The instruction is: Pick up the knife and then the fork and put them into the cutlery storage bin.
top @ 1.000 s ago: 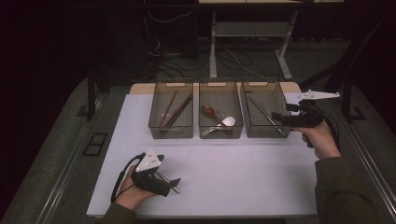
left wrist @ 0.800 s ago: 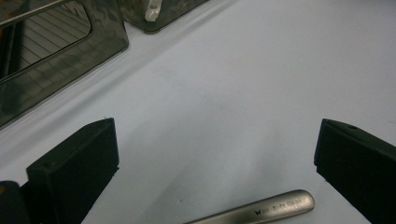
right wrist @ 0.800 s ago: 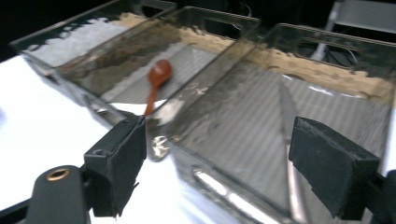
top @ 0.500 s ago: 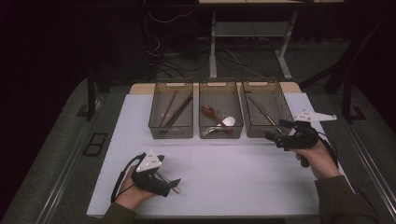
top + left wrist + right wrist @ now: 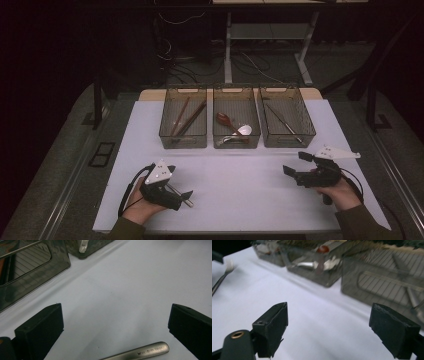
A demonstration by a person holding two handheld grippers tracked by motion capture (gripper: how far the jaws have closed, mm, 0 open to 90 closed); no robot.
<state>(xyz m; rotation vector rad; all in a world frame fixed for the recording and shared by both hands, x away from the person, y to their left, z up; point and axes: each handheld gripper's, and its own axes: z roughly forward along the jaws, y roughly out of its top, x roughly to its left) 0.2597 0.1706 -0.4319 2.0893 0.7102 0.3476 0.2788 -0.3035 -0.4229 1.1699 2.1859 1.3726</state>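
Silver metal fork (image 5: pixel 181 196) lies flat on the white table top (image 5: pixel 240 195), near the front edge on the left side. In the left gripper view its smooth handle end (image 5: pixel 140 353) sits low between the two black jaws, and nothing presses on it. The left gripper (image 5: pixel 186 196) rests on the table in the person's left hand (image 5: pixel 141 207). Its jaws stand wide apart, one on each side of the handle, and they hold nothing.

The right gripper (image 5: pixel 296 165) is on the right side of the table, in the person's right hand (image 5: pixel 342 192), and it points to the left. Its jaws have just been opening, and now they stand wide with only bare table between them. In the right gripper view the fork's prongs (image 5: pixel 229 266) show far off at the left edge, though they are blurry, so the shape is hard to be sure of.

Three dark see-through plastic bins stand side by side at the far part of the table. The left bin (image 5: pixel 183 140) has long brown chopsticks (image 5: pixel 186 120) in it. The middle bin (image 5: pixel 236 141) holds a red spoon (image 5: pixel 224 120) and a shiny silver spoon (image 5: pixel 242 132). The right bin (image 5: pixel 287 140) holds a thin silver knife (image 5: pixel 283 122). All three bins are well apart from both grippers.
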